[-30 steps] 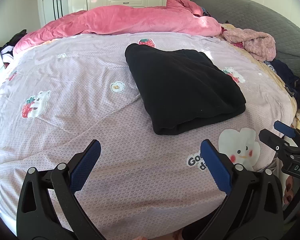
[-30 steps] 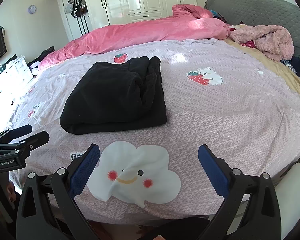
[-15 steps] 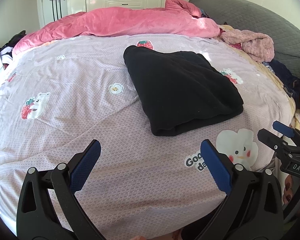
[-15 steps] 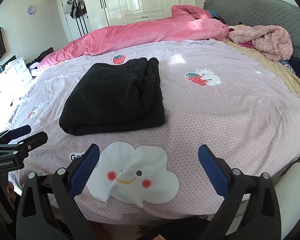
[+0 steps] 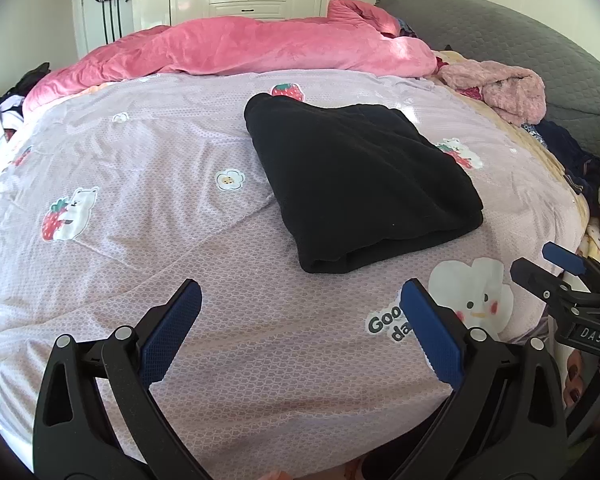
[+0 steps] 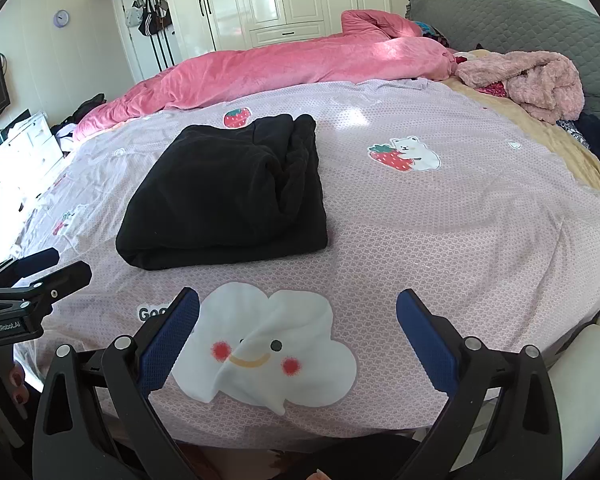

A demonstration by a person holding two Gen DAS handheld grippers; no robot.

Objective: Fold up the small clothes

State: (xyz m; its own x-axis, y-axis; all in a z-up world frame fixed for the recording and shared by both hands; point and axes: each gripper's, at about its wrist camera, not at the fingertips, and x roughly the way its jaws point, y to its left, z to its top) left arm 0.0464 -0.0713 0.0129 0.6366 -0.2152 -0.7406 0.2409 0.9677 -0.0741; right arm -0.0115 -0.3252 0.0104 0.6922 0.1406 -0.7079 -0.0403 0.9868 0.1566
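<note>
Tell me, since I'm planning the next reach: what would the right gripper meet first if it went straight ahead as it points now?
Probably the lilac sheet, around the white cloud print, ahead of the open right gripper. The black garment lies farther on and to its left. Depth is uncertain.

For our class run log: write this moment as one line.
left gripper open, empty | right gripper open, empty | black garment folded on bed sheet

1. The black garment (image 5: 356, 184) (image 6: 228, 196) was a soft, fleecy piece, folded into a thick rectangular bundle.
2. It lay flat on the bed sheet (image 5: 140, 200) (image 6: 460, 220), its folded edge facing the near side, just beyond the cloud print (image 6: 268, 348).
</note>
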